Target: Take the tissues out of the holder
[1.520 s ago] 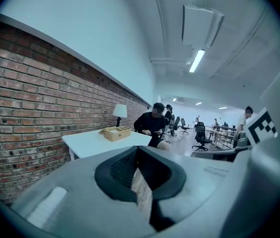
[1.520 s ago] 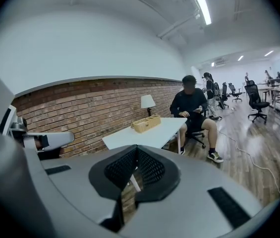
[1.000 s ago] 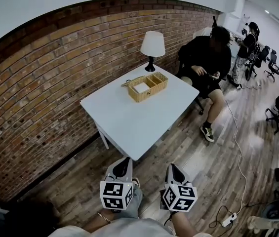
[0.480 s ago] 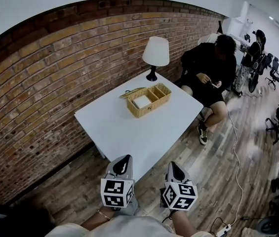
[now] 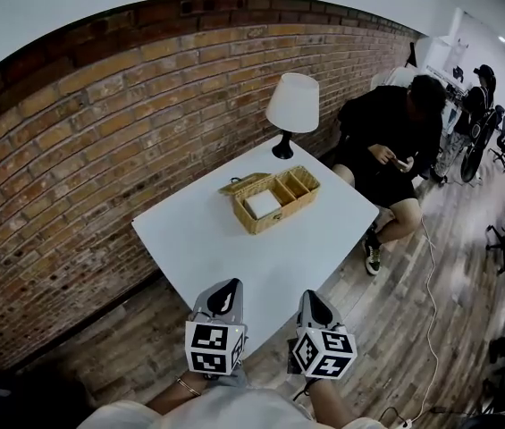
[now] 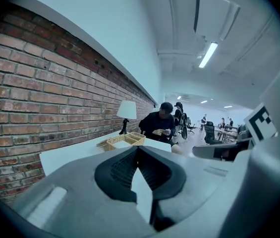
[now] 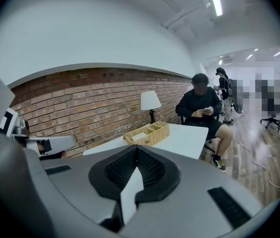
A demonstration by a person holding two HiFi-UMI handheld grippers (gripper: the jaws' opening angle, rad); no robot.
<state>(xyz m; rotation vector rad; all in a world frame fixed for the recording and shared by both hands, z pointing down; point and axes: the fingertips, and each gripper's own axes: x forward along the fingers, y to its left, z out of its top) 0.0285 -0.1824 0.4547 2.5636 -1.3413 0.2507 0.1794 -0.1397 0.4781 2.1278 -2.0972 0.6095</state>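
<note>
Well short of the wicker holder (image 5: 275,200) on the surface (image 5: 234,250), left tongs (image 5: 224,288) and right tongs (image 5: 310,298) sit pressed together, empty; its tissues (image 5: 262,205) are just a white patch.

Even ceiling light, sharp, fisheye-warped edges

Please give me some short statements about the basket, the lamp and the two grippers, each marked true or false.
The woven wicker basket stands on the white table. True.
The white tissues lie on the table beside the basket. False: they lie inside one compartment of it.
The right gripper holds a tissue. False: its jaws are together, with nothing between them.
The lamp with the white shade stands on the table's far corner. True.
The left gripper touches the basket. False: it is apart from it, by the table's near edge.
</note>
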